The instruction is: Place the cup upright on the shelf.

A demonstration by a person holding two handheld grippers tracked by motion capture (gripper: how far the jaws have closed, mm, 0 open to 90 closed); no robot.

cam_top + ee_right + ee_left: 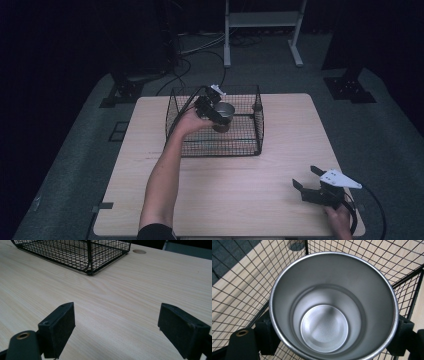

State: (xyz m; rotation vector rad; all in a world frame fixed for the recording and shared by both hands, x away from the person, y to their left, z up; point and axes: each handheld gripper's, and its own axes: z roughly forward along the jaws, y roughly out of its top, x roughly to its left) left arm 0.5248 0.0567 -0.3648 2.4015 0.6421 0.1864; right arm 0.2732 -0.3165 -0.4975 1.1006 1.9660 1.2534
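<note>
- The right gripper (306, 186) sits nearest, low over the near right corner of the table (240, 200); its jaws stand wide apart with only bare wood between them, holding nothing.
- Ahead of those jaws and off to their left lies the wire basket (82, 252), well apart from them, with open tabletop all the way across.
- The left gripper (216, 116) is out over the basket, and its jaws are clamped on the metal cup (333, 305), one pad on each side of the wall just under the rim.
- The cup stands between those jaws, mouth up toward the gripper's camera, its long axis roughly upright and slightly tilted; it appears empty.
- Below and around the cup is the basket mesh (242, 290), with a corner post just beyond the cup's far rim, so the room there is tight.
- The left hand is plainly the one to work with; lowering straight down looks safest, keeping off the far walls.
</note>
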